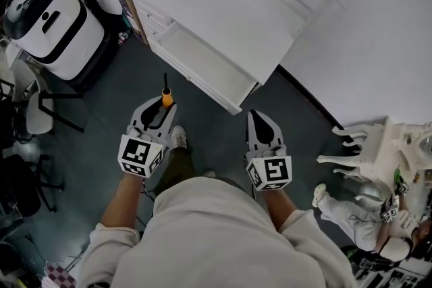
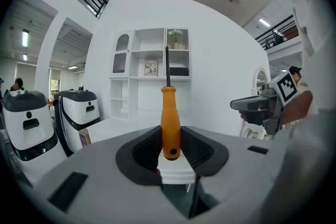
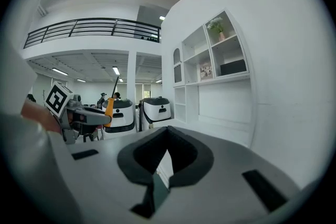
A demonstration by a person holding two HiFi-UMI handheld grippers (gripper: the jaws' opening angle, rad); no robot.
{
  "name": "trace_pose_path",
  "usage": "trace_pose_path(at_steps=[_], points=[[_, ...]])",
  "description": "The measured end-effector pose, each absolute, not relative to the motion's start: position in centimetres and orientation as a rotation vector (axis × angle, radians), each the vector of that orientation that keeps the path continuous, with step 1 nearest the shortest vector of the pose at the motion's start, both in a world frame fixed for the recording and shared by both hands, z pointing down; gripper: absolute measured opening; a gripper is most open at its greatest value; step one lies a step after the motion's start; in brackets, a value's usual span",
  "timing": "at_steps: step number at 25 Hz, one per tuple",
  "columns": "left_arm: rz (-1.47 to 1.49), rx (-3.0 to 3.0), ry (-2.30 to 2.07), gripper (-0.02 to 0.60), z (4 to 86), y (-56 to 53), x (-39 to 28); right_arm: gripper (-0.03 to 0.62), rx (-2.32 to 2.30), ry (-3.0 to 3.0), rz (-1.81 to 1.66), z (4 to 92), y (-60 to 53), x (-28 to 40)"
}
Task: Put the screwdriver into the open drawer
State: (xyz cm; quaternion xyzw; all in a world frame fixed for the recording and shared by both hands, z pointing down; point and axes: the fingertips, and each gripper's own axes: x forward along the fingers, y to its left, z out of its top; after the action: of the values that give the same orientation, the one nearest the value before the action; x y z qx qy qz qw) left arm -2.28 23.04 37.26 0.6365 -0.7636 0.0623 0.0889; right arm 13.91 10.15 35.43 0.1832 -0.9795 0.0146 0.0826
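Note:
The screwdriver [image 1: 166,99] has an orange handle and a thin black shaft. My left gripper [image 1: 156,112] is shut on its handle, and the shaft points forward at the open drawer [image 1: 202,64] of the white cabinet [image 1: 223,3]. In the left gripper view the handle [image 2: 170,123] stands upright between the black pads [image 2: 142,152], tip up. My right gripper [image 1: 260,123] hovers beside it over the floor, short of the drawer's front, shut and holding nothing. In the right gripper view the left gripper [image 3: 79,113] and the screwdriver [image 3: 109,106] show at the left.
Two white, black-topped machines [image 1: 47,23] stand at the left beside the cabinet, with dark chairs [image 1: 34,111] below them. A large white surface [image 1: 378,44] fills the right, and a white carved chair [image 1: 374,145] lies by it. A white shelf unit [image 2: 152,71] stands ahead.

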Motion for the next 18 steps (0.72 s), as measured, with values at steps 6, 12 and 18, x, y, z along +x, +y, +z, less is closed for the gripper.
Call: trace_pose_path(at_steps=[6,12,18], points=[[0.192,1.934,-2.218,0.112,38.2,20.3,-7.9,0.003,0.619,-2.896,0.039,35.8,7.2,8.8],[0.202,1.989,-2.157,0.112,38.7,17.7,-13.5,0.003,0.717,-2.864,0.043,35.7,4.8,3.9],[0.213,2.046,-2.090,0.112,38.9,15.9,-17.3,0.003,0.789,-2.853,0.039,34.6,3.9,0.3]])
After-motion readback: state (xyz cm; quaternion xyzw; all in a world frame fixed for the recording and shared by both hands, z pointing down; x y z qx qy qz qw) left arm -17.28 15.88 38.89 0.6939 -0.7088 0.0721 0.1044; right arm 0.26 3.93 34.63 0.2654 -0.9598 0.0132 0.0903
